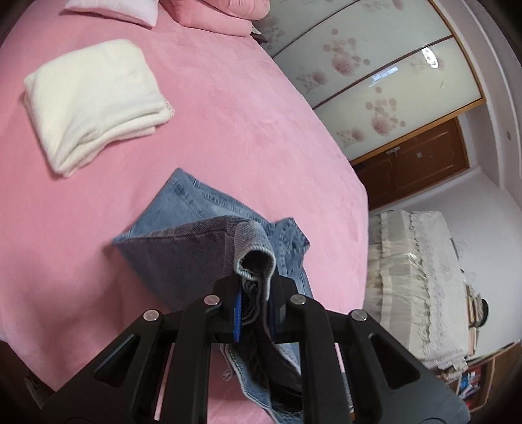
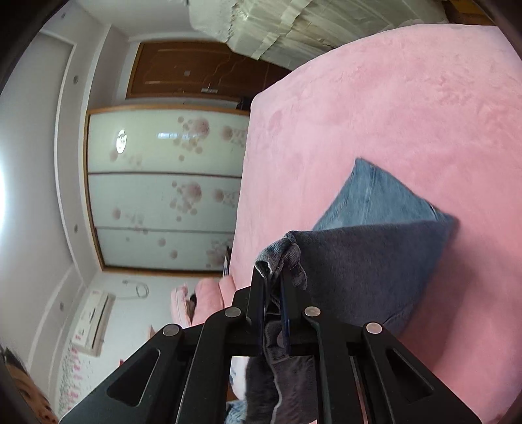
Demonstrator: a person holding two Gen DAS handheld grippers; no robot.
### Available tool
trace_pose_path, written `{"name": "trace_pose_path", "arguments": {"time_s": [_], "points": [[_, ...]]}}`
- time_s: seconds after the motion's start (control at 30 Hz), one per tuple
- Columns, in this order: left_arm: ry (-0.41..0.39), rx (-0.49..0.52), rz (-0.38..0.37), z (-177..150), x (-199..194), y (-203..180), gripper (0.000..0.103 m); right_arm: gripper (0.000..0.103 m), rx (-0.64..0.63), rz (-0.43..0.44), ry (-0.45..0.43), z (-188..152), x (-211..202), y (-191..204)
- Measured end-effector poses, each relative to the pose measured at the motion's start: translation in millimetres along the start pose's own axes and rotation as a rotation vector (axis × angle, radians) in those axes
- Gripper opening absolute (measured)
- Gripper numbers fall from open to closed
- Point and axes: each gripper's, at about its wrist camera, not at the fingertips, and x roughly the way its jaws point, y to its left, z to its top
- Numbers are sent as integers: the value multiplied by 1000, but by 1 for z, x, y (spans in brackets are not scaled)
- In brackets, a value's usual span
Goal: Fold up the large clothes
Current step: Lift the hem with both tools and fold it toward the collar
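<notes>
Over the pink bed (image 1: 228, 137), from the left wrist view, the left gripper (image 1: 256, 293) has its jaws pinched together on a bunched hem of the blue jeans (image 1: 195, 208). Denim is squeezed tight between the black fingers (image 1: 228, 290), a blue pad showing on the inner face of one. The jeans rise off the bed toward the gripper; the lifted part shows its darker inside, and the far end lies flat on the bed. More denim hangs below the jaws, hidden behind the linkage and cut off at the bottom edge. Further up the bed from the jeans, well apart, sits a folded white garment (image 1: 94, 104). Pink pillows (image 1: 208, 16) at the bed's head are cropped by the frame. Beyond the bed's far side there's a floral wardrobe (image 1: 375, 84), a brown door (image 1: 414, 163), and a cloth-covered stack (image 1: 414, 280) whose contents can't be made out.

Now the right wrist view, rolled sideways. The right gripper (image 2: 272, 293) is clamped shut on another bunched edge of the jeans (image 2: 375, 202), the fabric crumpled between the fingers (image 2: 257, 293). The lifted cloth reads dark grey in shadow, with paler blue denim beyond it lying on the bed (image 2: 391, 98). Fabric trailing under the gripper is blocked by its frame. The wardrobe (image 2: 163, 189) and door (image 2: 195, 68) lie off the bed's edge; this side is soft and blurred.
</notes>
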Motion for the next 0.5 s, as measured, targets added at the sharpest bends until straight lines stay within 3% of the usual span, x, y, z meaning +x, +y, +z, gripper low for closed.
{"name": "trace_pose_path", "arguments": {"time_s": [0.17, 0.3, 0.5], "points": [[-25, 14, 52, 18, 36, -27, 8, 8, 4, -12, 0, 29, 49, 11], [-23, 10, 99, 34, 76, -31, 8, 8, -41, -68, -1, 53, 82, 12], [34, 55, 160, 57, 157, -16, 9, 8, -48, -109, -10, 81, 133, -24]]}}
